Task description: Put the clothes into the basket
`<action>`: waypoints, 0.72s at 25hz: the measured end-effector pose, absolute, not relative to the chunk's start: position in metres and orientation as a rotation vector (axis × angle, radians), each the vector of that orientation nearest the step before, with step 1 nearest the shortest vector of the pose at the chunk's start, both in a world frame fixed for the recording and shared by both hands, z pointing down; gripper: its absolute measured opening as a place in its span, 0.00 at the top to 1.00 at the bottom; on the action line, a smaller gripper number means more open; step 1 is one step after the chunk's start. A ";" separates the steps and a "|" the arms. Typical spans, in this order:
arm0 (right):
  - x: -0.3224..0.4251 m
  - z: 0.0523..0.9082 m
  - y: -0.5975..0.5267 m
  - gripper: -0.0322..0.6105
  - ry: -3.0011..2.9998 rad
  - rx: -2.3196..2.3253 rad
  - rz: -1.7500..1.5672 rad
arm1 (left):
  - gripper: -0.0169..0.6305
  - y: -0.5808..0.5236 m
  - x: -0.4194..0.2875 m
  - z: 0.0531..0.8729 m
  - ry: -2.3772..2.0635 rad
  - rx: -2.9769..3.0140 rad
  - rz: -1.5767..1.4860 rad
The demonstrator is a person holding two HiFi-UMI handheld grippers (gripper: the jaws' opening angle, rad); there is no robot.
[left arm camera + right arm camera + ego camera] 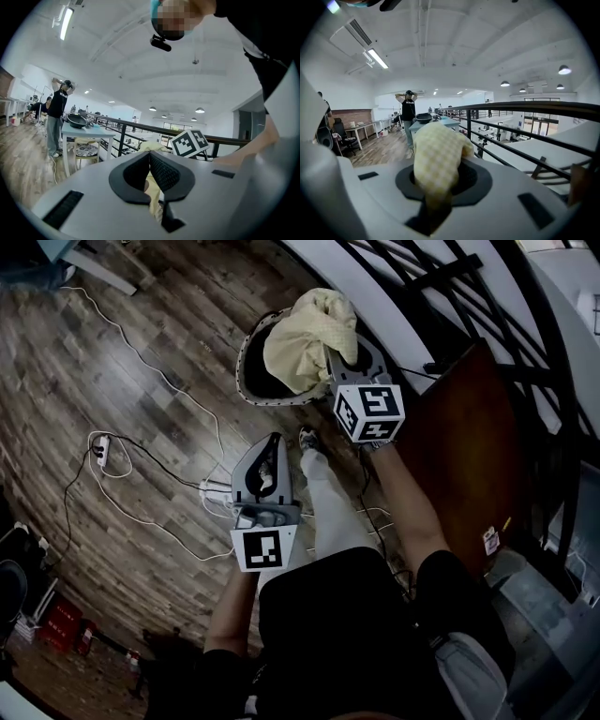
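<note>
Head view: the right gripper point(349, 354) is raised over a round, dark basket point(241, 357) standing on the wooden floor point(141, 334), and its jaws are clamped on a pale yellow cloth point(309, 338). The cloth is bunched into a loose ball that covers the right part of the basket's opening; whether it touches the rim cannot be told. The left gripper point(269, 451) is lower in frame, near the basket but apart from both it and the cloth, above the person's shoe point(307, 439). A power strip point(101, 448) with white cables lies on the floor well to the left. Right gripper view: the right gripper point(440, 176) has the cloth point(436, 157), which shows a fine check, pinched between the pads and standing up out of them; a black railing point(520, 110) crosses behind, and a bystander point(408, 112) stands on the far floor. Left gripper view: the left gripper point(150, 161) has its pads drawn together at the tips with only a thin slit below. Pale yellow shows in that slit, but whether it is gripped or lies beyond cannot be told. The cloth point(151, 146) and the right gripper's marker cube point(190, 143) sit just past the jaws.
</note>
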State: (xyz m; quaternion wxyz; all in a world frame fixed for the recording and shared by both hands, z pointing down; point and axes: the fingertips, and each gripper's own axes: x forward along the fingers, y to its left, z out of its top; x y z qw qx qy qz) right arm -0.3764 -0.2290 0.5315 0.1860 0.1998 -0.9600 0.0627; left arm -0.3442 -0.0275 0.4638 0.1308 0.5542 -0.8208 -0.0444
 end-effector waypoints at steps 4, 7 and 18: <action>-0.379 0.561 -0.219 0.82 -2.686 0.614 0.155 | 0.95 -0.009 -0.355 0.495 -2.342 1.645 -0.092; -0.377 0.582 -0.214 0.82 -2.675 0.651 0.145 | 0.95 0.002 -0.355 0.518 -2.305 1.677 -0.083; -0.372 0.666 -0.226 0.82 -2.593 0.756 0.186 | 0.95 -0.006 -0.361 0.590 -2.301 1.589 -0.186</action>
